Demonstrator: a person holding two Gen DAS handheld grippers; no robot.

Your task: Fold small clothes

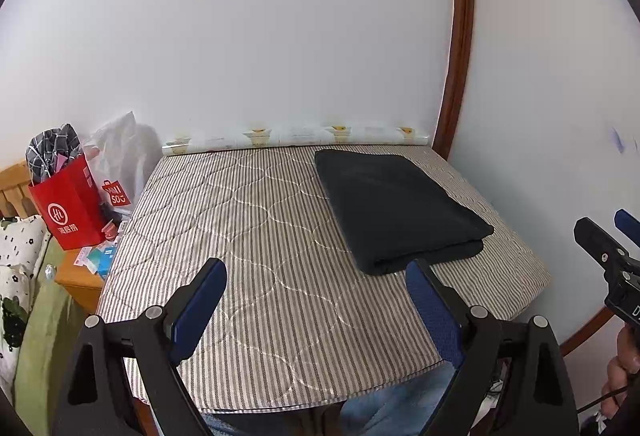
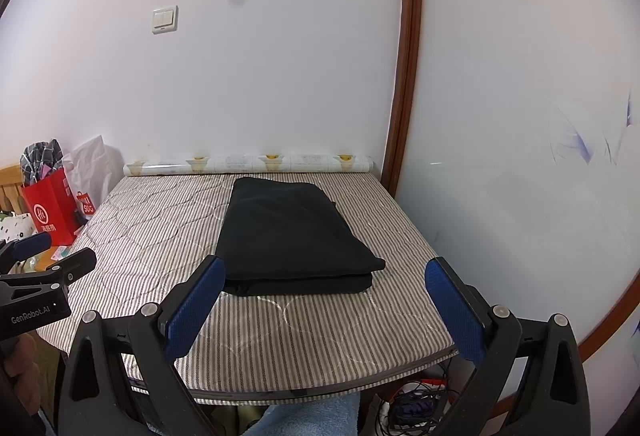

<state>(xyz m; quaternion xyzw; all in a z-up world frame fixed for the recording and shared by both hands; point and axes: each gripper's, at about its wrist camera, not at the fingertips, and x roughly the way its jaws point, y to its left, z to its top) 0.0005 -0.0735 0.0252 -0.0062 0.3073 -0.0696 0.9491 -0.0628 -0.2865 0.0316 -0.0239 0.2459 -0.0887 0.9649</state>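
My left gripper (image 1: 316, 292) hovers above the near part of the striped quilted pad (image 1: 248, 236), its blue-padded fingers (image 1: 200, 312) spread wide and holding nothing. My right gripper (image 2: 324, 296) hangs likewise over the near edge of the pad, fingers (image 2: 452, 312) spread apart and empty; it also shows at the right margin of the left wrist view.

The task's thing, a black garment (image 2: 292, 240), lies folded into a thick rectangle on the right half of the pad, its doubled edge facing me, just beyond my fingertips and touching neither gripper.

A patterned roll (image 2: 248, 163) lies along the far edge of the pad, against the white wall (image 2: 280, 75), which carries a light switch (image 2: 165, 19).

Containers, at far left beside the pad: a red paper bag (image 1: 70, 207) stands upright, a plaid cloth (image 1: 54, 147) bulging out of its open top. Just behind it stands a translucent plastic bag (image 1: 124, 151); its contents cannot be made out. A small red-and-white bag (image 1: 116, 193) leans between them. Small packets (image 1: 98, 256) lie on the wooden nightstand (image 1: 78, 282) under the bags.
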